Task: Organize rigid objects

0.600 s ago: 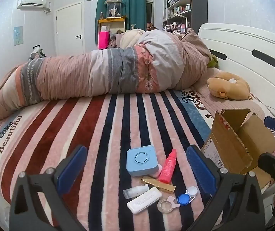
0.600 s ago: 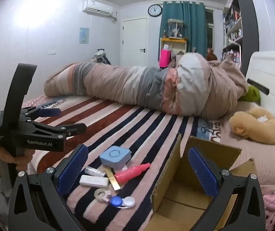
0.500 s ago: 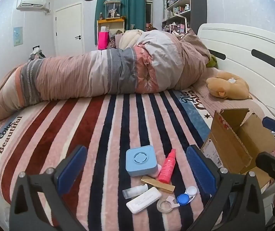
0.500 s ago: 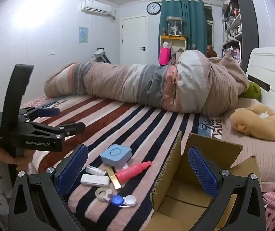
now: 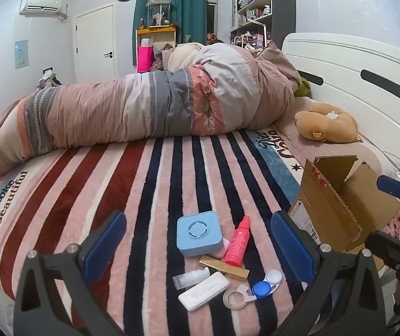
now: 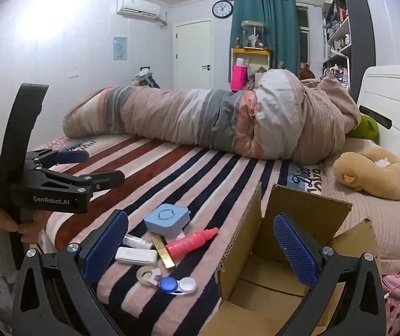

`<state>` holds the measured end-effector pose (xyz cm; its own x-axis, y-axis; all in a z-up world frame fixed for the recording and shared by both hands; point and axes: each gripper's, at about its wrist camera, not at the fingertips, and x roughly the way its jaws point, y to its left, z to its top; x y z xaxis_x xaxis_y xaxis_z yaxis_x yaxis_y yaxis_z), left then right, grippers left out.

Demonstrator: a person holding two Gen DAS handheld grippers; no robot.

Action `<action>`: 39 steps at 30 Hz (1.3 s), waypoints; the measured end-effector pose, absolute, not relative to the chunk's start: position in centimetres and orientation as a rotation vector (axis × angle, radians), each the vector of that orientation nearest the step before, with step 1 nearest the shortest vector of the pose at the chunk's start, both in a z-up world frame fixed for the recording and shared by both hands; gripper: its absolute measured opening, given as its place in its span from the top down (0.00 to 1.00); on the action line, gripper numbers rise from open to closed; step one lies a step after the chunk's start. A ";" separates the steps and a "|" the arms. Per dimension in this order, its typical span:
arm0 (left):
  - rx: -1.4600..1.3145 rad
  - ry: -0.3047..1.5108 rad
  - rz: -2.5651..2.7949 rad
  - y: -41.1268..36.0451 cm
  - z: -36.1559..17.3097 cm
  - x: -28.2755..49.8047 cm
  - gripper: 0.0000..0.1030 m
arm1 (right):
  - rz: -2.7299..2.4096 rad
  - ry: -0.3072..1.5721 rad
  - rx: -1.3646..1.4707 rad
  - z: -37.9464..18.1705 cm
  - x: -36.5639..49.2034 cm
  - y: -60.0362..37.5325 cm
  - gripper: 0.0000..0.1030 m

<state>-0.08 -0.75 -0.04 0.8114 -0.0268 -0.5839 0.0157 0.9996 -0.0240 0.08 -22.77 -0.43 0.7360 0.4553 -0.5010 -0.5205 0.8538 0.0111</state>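
Note:
A cluster of small items lies on the striped blanket: a light blue square box (image 5: 197,233) (image 6: 167,219), a red bottle (image 5: 237,242) (image 6: 190,242), a gold bar (image 5: 224,267), a small clear bottle (image 5: 191,276), a white case (image 5: 204,290) (image 6: 136,255), a tape ring (image 5: 235,299) and a blue-and-white lens case (image 5: 265,283) (image 6: 177,283). An open cardboard box (image 5: 340,204) (image 6: 261,277) stands to their right. My left gripper (image 5: 197,243) is open above the cluster. My right gripper (image 6: 200,246) is open between the cluster and the box.
A rolled striped duvet (image 5: 149,109) lies across the far side of the bed. A tan plush toy (image 5: 326,126) sits by the white headboard (image 5: 368,64). Cables and pink items (image 6: 399,280) lie at the far right of the bed.
Both views have shifted slightly; the grippers stay open and the items have not moved.

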 end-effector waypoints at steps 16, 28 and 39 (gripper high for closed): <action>-0.003 0.627 -0.004 -0.8 -0.6 0.2 0.01 | 0.593 0.556 -0.045 -0.5 0.5 -23.6 0.00; -0.004 0.631 0.000 -0.4 -0.8 0.2 0.01 | 0.588 0.556 -0.047 -0.6 0.5 -23.5 0.00; -0.004 0.632 0.009 -0.2 -1.2 0.3 0.01 | 0.601 0.548 -0.054 -0.4 0.3 -23.6 0.00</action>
<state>0.27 -0.23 -1.22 0.8070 0.0068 -0.5905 -0.0093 1.0000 -0.0011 0.34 -23.58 -0.40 0.6871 0.5228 -0.5045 -0.5507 0.8277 0.1077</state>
